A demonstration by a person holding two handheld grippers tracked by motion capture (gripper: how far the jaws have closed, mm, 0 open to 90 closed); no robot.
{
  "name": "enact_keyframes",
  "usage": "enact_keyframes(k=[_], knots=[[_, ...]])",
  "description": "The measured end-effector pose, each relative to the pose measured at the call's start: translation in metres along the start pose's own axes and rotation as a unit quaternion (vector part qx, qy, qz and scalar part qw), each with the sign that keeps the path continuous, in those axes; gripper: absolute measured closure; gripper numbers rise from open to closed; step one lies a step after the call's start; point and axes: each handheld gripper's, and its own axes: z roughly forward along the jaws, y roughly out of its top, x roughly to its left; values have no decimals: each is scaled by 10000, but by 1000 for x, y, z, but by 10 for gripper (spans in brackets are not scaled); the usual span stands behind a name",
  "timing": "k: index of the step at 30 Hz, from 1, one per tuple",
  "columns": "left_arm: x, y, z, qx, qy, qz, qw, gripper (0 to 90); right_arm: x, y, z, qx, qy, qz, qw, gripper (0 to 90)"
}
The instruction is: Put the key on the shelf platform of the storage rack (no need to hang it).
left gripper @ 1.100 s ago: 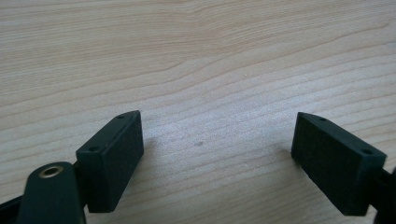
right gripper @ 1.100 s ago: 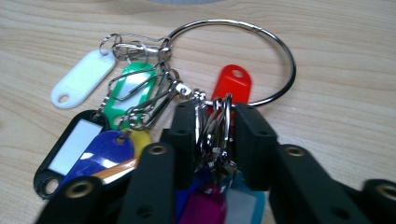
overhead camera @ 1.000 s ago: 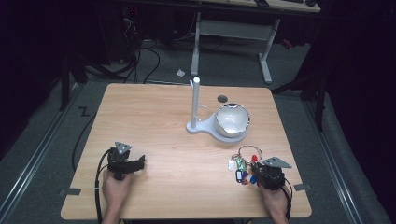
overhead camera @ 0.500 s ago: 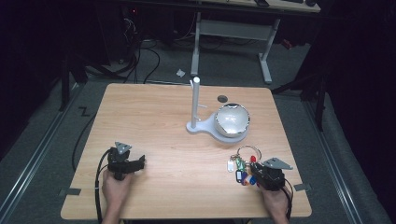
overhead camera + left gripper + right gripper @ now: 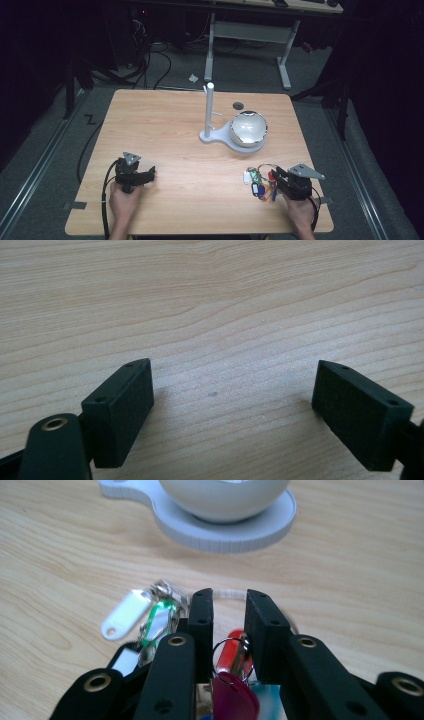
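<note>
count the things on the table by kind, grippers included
grippers: 2, left gripper and right gripper
bunch of keys and tags: 1
bowl: 1
white stand with post: 1
total: 5

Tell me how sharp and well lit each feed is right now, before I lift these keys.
High view: table evenly lit, room around it dark, glare on the bowl. Left gripper view: wood grain sharp, soft shadows beside the left claw. Right gripper view: right claw fairly sharp, keys at the bottom edge blurred, white tag slightly overexposed, bowl base soft.
</note>
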Motion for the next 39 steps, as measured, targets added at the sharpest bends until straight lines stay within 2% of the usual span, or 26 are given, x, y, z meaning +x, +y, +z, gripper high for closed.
enact_keyframes(k=[3,11,20,32,39], knots=[[0,0,0,-5,0,-9,10000,171,-1,7,-4,-64,26,-86,9999,749],[0,0,0,0,-1,-4,10000,172,-9,24,-12,-130,203,6,9997,749],[0,0,0,0,-1,-3,10000,172,-11,48,-19,-204,354,-116,9991,750],[0,0,0,0,-2,-1,10000,172,-16,87,-34,-408,689,-179,9966,751],[0,0,0,-2,-6,-6,10000,172,-18,110,-41,-558,747,-290,9952,751]])
